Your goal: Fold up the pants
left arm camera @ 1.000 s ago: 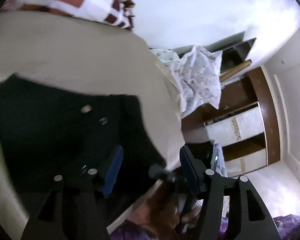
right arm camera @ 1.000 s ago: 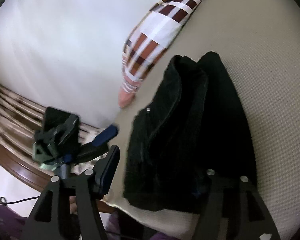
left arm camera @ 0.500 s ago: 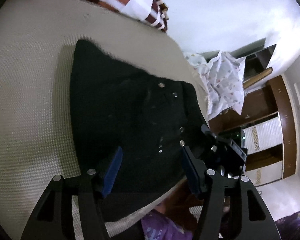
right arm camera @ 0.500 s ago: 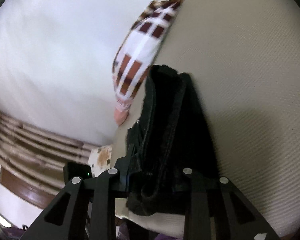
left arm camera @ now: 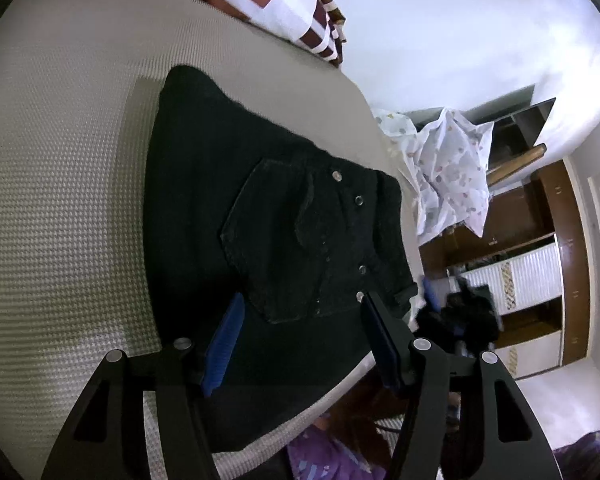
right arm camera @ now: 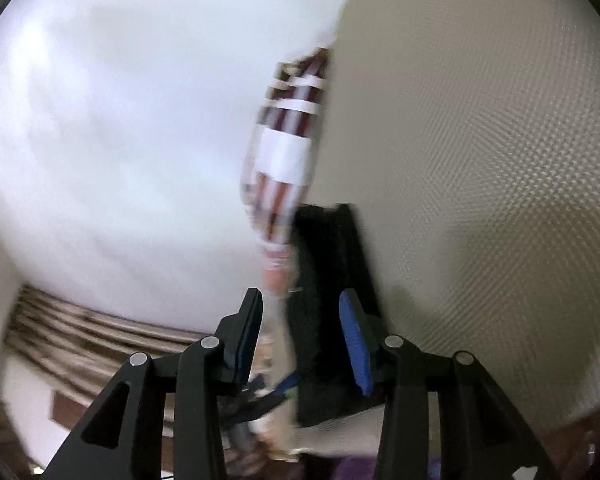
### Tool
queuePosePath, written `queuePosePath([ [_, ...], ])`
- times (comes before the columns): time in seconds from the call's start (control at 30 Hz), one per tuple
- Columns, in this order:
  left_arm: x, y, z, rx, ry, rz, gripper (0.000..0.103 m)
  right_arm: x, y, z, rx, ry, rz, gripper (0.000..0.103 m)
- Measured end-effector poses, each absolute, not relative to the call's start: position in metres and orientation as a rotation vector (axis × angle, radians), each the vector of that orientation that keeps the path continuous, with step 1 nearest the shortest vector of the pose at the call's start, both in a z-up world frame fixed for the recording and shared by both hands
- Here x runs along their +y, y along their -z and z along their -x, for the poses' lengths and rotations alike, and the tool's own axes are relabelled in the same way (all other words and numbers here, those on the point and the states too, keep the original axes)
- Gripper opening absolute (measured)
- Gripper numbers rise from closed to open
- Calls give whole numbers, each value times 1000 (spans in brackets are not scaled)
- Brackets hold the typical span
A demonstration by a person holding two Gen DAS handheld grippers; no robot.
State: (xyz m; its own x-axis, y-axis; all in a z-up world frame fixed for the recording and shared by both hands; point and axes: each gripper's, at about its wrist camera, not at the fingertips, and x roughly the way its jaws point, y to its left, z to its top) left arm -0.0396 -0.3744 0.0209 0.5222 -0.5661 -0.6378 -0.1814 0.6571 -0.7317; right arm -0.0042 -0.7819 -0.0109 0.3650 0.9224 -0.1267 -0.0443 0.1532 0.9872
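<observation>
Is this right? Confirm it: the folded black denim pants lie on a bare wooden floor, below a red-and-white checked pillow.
Not the floor. The left wrist view shows the folded black denim pants lying on a beige textured bedcover, below the red-and-white checked pillow.

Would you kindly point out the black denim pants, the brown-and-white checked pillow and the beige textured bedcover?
Black denim pants [left arm camera: 204, 208]: left wrist view, flat leg panel.
Brown-and-white checked pillow [left arm camera: 260, 0]: left wrist view, top face.
Beige textured bedcover [left arm camera: 60, 200]: left wrist view, bare area beside the pants.
</observation>
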Motion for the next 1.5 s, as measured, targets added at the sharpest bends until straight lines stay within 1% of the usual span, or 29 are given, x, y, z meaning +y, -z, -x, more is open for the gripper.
queuePosePath([
  [0.03,-375,-23,41,1018,267,850,62,-781,6,10,948,-898,-1216,40],
  [0.13,-378,-27,41,1010,268,842,62,-757,0,23,1029,-964,-1217,45],
  [0.27,-381,-28,43,1011,264,829,62,-726,6,23,1135,-932,-1108,48],
  [0.33,-380,-29,45,1011,263,835,62,-722,14,22,1147,-916,-1121,49],
  [0.4,-378,-27,49,1011,256,845,65,-721,16,18,1161,-866,-1098,50],
  [0.57,-371,-21,56,1016,252,907,66,-719,8,19,1173,-774,-1035,52],
  [0.63,-371,-22,58,1011,253,897,66,-724,0,21,1151,-723,-998,54],
  [0.73,-372,-24,58,1008,264,887,66,-722,0,19,1147,-733,-1013,63],
  [0.83,-373,-22,58,1016,271,894,67,-714,-1,14,1145,-717,-989,63],
  [0.87,-373,-20,58,1018,274,901,67,-712,-1,13,1142,-717,-979,62],
  [0.9,-373,-20,59,1019,276,904,67,-710,-1,12,1146,-712,-960,58],
  [0.93,-374,-19,59,1020,276,903,67,-708,-1,11,1150,-704,-941,32],
  [0.97,-375,-20,60,1021,273,897,67,-706,1,10,1164,-689,-914,16],
  [1.03,-375,-22,60,1021,275,888,67,-708,3,12,1168,-710,-962,16],
  [1.1,-375,-27,61,1015,274,873,67,-712,-7,19,1136,-748,-1017,15],
  [1.2,-375,-33,63,1004,275,855,68,-718,-31,33,1084,-794,-1006,14],
  [1.23,-375,-32,62,1007,274,849,69,-719,-31,36,1085,-791,-1002,14],
  [1.33,-376,-24,60,1027,262,845,69,-731,7,41,1166,-713,-1049,13],
  [1.4,-374,-18,61,1029,257,863,69,-738,40,43,1211,-691,-1186,10],
  [1.43,-373,-18,61,1025,258,868,69,-739,42,42,1211,-696,-1202,10],
  [1.5,-373,-17,61,1027,257,867,69,-736,33,41,1210,-702,-1147,10],
])
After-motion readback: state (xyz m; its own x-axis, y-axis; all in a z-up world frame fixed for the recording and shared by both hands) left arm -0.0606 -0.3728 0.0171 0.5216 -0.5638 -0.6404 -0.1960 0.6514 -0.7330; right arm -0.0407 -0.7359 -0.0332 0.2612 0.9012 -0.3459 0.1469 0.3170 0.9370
